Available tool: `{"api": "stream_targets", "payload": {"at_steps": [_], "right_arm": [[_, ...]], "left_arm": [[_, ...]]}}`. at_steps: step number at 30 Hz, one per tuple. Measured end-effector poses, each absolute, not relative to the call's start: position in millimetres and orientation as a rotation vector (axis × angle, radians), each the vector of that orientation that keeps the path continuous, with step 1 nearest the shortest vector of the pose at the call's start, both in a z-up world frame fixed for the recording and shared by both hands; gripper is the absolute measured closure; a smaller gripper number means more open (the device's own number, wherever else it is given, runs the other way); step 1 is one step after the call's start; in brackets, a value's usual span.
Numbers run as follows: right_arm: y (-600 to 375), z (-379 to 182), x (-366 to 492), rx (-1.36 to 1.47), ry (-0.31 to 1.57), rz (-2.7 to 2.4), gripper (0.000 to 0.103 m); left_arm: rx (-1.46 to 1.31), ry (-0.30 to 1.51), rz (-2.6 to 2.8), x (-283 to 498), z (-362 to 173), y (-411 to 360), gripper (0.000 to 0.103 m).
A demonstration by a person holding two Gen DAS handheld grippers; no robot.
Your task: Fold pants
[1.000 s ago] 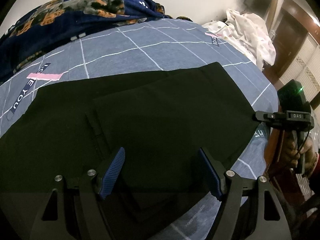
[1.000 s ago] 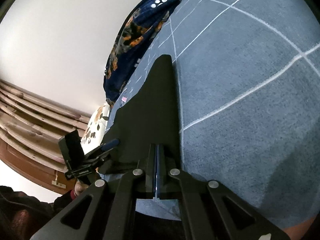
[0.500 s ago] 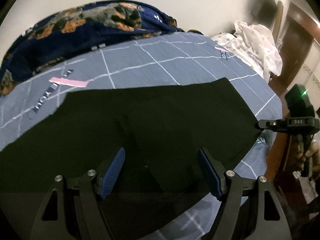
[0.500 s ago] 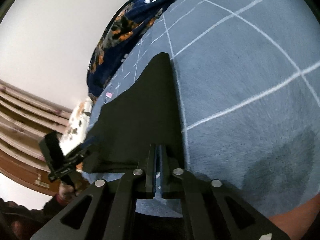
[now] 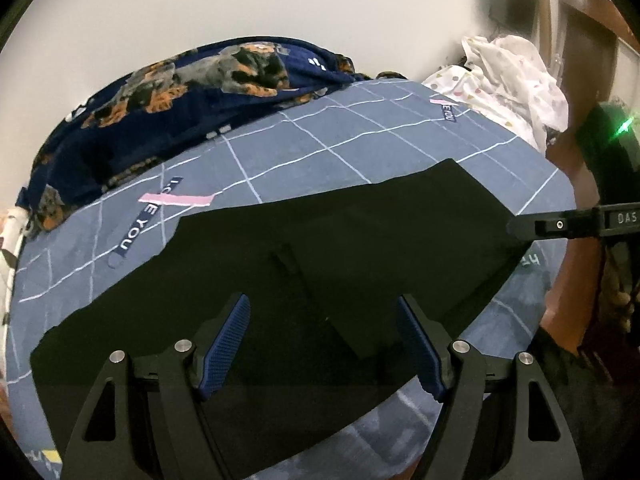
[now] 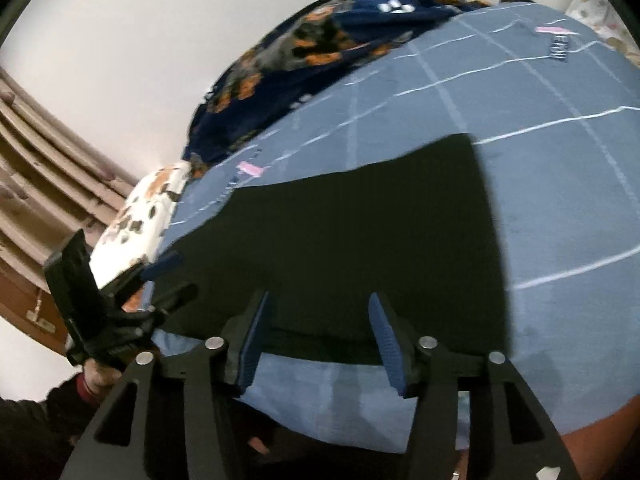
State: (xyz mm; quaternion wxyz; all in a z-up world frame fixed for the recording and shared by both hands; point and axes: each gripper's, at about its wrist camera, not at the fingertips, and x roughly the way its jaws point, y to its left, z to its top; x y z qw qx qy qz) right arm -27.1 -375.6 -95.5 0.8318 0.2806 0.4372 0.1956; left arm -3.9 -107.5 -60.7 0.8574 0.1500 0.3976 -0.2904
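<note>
1. Two grippers: left gripper (image 5: 322,344) gapes wide with nothing clamped; right gripper (image 6: 316,340) is opening, its pads off the cloth.
2. One pair of black pants (image 5: 340,248), folded flat, fills the frame's centre on the blue checked bedspread (image 5: 344,136).

Black pants (image 5: 340,248) spread flat on blue grid-pattern bedsheet (image 5: 360,136). Left tool (image 5: 324,344) above near edge, blue pads wide apart, nothing between them. Right tool (image 5: 520,227) at pants' right edge. Navy floral blanket (image 5: 168,104) behind; white dotted cloth (image 5: 516,76) far right.
</note>
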Motion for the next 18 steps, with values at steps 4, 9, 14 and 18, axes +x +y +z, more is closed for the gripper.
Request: {"api": "stream_targets", "payload": {"at_steps": [4,9,14,18], "right_arm": [[-347,-96,-20,0.652,0.932,0.473,0.048],[-321,-96,-20,0.668,0.948,0.518,0.044],[-320,-97,-20,0.676,0.956,0.520,0.042],[-326,-101,-20,0.735,0.962,0.523,0.041]], "left_arm": [[0.318,0.836,-0.586,-6,-59,-100,0.028],[0.317,0.855,-0.547,-7,-57,-81,0.028],[0.177,0.948,-0.554,-5,-51,-35,0.028],[-0.042,1.052,-0.538,3,-45,37,0.028]]}}
